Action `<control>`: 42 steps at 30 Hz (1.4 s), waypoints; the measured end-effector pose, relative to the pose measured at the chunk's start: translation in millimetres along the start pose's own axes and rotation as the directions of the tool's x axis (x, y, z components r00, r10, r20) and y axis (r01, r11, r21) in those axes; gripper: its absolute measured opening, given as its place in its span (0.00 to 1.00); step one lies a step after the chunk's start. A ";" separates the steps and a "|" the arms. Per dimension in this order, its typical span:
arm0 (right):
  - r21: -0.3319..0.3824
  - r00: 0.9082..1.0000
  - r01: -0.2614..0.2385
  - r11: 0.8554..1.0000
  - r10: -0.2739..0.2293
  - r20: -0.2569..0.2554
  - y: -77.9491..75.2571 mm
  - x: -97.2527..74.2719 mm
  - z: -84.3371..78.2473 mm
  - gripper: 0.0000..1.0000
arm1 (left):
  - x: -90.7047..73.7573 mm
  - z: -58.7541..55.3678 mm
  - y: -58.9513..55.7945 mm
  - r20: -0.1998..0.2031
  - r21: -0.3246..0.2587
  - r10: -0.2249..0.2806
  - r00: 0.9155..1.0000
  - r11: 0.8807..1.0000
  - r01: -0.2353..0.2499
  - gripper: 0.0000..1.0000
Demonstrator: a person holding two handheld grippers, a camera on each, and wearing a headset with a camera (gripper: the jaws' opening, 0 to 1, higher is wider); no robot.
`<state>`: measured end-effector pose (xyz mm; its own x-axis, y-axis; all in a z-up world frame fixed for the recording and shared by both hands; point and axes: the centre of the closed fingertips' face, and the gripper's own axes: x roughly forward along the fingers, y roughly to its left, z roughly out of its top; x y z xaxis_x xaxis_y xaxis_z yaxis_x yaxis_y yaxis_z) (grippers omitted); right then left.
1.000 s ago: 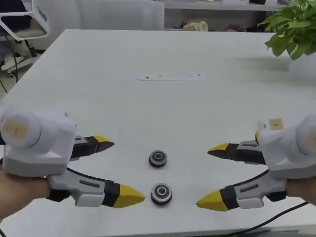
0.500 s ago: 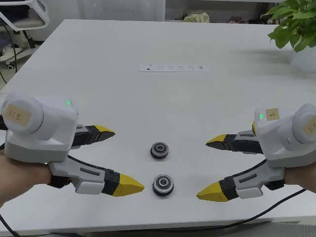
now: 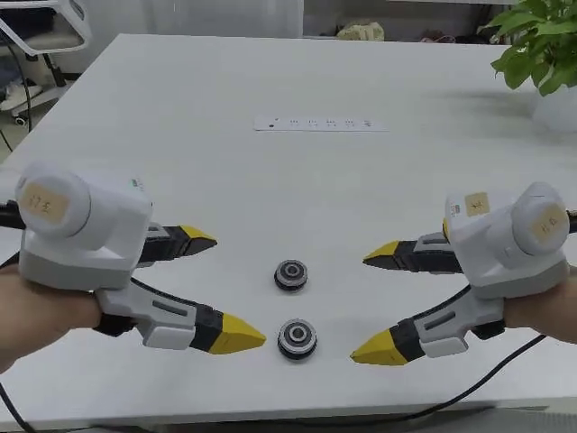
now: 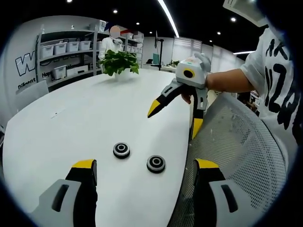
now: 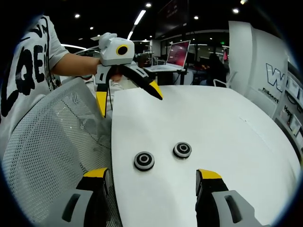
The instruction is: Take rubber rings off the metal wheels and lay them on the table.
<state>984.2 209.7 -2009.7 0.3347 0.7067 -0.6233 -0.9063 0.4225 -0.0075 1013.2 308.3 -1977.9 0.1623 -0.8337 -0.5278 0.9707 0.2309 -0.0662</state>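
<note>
White surface (image 3: pixel 270 180) carries near wheel (image 3: pixel 297 337) and far wheel (image 3: pixel 290 274); left gripper (image 3: pixel 236 290) and right gripper (image 3: pixel 361 308) flank them, jaws apart, pre-grasp; next, probably clamp one.

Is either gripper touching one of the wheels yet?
No: in the head view the near wheel and far wheel lie on the table between the open left gripper and right gripper, clear of both.

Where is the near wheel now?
In the head view, the near wheel lies on the table between the left gripper and the right gripper, in front of the far wheel.
</note>
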 end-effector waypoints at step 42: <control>-0.047 0.999 -0.037 0.998 0.035 -0.025 0.3 20.4 -10.5 0.63 | 26.7 -14.5 -7.7 -0.067 0.048 -0.071 0.995 0.996 0.074 0.74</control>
<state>988.0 218.3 -2030.6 0.2957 0.7068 -0.6426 -0.9291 0.3692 -0.0215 1007.5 291.5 -2003.8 0.0810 -0.8124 -0.5775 0.9875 0.1442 -0.0643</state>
